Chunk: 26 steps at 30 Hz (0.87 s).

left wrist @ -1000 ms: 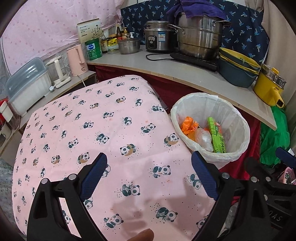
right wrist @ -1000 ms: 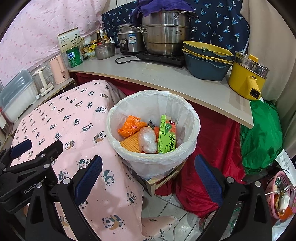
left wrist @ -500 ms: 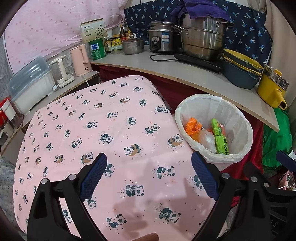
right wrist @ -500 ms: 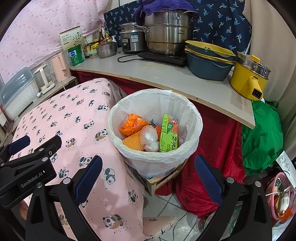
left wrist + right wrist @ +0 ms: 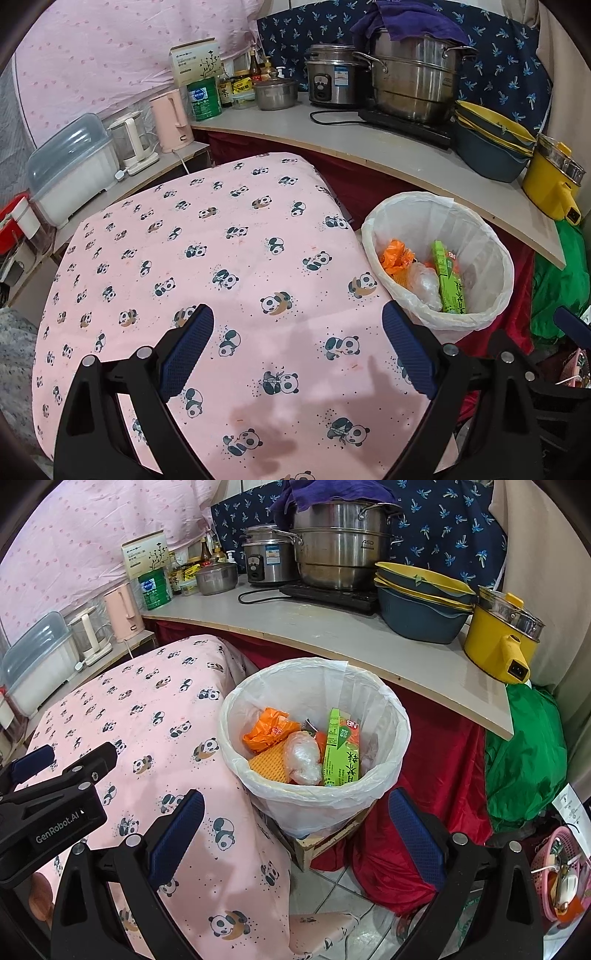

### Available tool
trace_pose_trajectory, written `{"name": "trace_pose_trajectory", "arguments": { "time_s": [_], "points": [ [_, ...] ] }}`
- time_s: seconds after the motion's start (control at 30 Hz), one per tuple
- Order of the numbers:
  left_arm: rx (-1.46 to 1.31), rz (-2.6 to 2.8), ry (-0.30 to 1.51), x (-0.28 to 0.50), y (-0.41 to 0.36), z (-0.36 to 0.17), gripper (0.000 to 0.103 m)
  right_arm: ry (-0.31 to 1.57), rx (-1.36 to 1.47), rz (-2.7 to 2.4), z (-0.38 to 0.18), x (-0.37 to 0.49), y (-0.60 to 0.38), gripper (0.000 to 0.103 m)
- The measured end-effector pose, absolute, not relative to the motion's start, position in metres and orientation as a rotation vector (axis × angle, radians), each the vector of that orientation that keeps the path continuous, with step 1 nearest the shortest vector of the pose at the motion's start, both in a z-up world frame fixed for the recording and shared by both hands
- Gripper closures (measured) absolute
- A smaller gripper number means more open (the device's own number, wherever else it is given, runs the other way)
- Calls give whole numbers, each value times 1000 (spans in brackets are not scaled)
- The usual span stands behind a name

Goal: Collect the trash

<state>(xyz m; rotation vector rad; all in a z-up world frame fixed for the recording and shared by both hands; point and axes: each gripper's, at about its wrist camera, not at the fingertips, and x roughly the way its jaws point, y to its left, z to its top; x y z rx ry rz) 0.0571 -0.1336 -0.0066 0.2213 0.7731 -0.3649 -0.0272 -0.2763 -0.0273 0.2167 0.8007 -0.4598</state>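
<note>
- Four pieces of trash sit inside the bin (image 5: 314, 709) at the centre of the right wrist view: an orange wrapper (image 5: 271, 729), a green carton (image 5: 341, 755) standing on end, a wad of clear plastic (image 5: 303, 758) between them, and an orange waffle-textured piece (image 5: 267, 766) at the lower left of the pile.
- White bag liner (image 5: 384, 709) folds over the bin's rim; the bin rests on a wooden crate (image 5: 325, 836) on the tiled floor.
- In the left wrist view the same bin (image 5: 484, 236) shows at centre right, just beside the edge of the table.
- Left gripper (image 5: 297, 352) fills the lower frame there, its blue pads (image 5: 186, 349) spread wide with nothing between them, hanging over the pink panda tablecloth (image 5: 229, 206).
- Right gripper (image 5: 295, 834) is likewise wide apart and empty, with the bin framed just above its blue pads (image 5: 415, 832).
- That left gripper also pokes in at the left edge of the right wrist view, black body lettered "GenRobot.AI".
- Behind the bin, a red cloth (image 5: 436, 771) hangs under the grey counter (image 5: 354, 642).
- On the counter: stacked steel pots (image 5: 341, 546), a rice cooker (image 5: 267, 559), stacked blue-and-yellow basins (image 5: 421, 602) and a yellow electric pot (image 5: 498, 642) at right.
- Upper left: a pink kettle (image 5: 122, 613) and a green can (image 5: 154, 589).
- A green bag (image 5: 524, 757) sits at far right.
</note>
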Motion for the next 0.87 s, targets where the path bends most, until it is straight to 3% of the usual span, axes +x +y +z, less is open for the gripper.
{"name": "trace_pose_trajectory", "arguments": {
  "time_s": [0.87],
  "points": [
    [234, -346, 807, 60, -130, -18, 15, 816, 221, -477, -37, -28, -276, 7]
  ]
}}
